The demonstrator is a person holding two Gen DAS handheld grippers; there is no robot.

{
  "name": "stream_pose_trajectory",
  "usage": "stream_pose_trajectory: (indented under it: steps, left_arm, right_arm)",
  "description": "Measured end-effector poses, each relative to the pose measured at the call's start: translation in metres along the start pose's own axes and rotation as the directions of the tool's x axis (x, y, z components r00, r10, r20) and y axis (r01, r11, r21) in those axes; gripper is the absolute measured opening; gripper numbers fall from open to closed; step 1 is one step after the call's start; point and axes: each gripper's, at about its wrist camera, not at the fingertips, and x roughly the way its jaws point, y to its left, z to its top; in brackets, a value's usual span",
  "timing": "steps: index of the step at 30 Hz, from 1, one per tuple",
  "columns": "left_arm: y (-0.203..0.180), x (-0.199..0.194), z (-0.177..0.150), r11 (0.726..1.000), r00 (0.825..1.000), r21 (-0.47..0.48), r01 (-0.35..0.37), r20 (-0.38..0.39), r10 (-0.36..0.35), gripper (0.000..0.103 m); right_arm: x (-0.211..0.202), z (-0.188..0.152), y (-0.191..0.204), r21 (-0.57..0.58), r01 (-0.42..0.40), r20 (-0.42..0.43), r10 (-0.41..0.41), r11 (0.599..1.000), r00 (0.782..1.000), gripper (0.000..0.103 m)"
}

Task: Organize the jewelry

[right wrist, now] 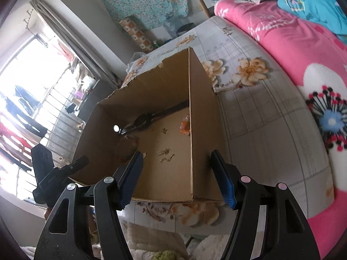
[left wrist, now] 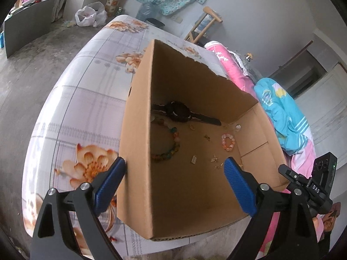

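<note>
An open cardboard box (left wrist: pixel 195 82) stands on a floral bed sheet (left wrist: pixel 86 108). On its floor lie a black watch (left wrist: pixel 180 113), a multicoloured bead bracelet (left wrist: pixel 175 143), a pink bead bracelet (left wrist: pixel 228 141) and several small gold charms (left wrist: pixel 194 159). My left gripper (left wrist: pixel 175 161) is open wide astride the box's left wall, one finger outside and one inside. My right gripper (right wrist: pixel 176 153) is open astride the box's (right wrist: pixel 151 86) right wall in the same way. The right wrist view also shows the watch (right wrist: pixel 145 119), the pink bracelet (right wrist: pixel 184 125) half hidden by the wall, and the charms (right wrist: pixel 166 153).
A pink quilt (right wrist: pixel 292 43) and a blue blanket (left wrist: pixel 279 112) lie along the bed's right side. Beyond the bed are a wooden chair (left wrist: pixel 201 28), a plastic bag (left wrist: pixel 91 15) on the floor and a bright window (right wrist: pixel 32 86). The bed's near edge runs just under the box.
</note>
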Motion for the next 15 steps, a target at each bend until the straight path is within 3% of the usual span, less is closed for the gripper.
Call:
stream_pose_trajectory:
  steps: [8, 12, 15]
  left_arm:
    - [0.004, -0.001, -0.008, 1.0, 0.999, 0.002, 0.005, 0.049, -0.005, 0.089]
    - [0.003, -0.023, -0.009, 0.999, 0.986, 0.002, -0.039, 0.162, 0.038, 0.09]
    - [-0.001, -0.048, -0.015, 0.998, 0.969, 0.029, -0.061, 0.24, 0.052, 0.091]
  right_arm:
    - [0.002, -0.008, -0.007, 0.022, -0.029, 0.011, 0.029, 0.999, 1.0, 0.062]
    - [-0.008, -0.01, -0.01, 0.036, -0.024, 0.055, 0.022, 0.999, 0.998, 0.065]
    - [-0.03, -0.017, -0.003, 0.012, 0.047, 0.143, -0.049, 0.999, 0.989, 0.071]
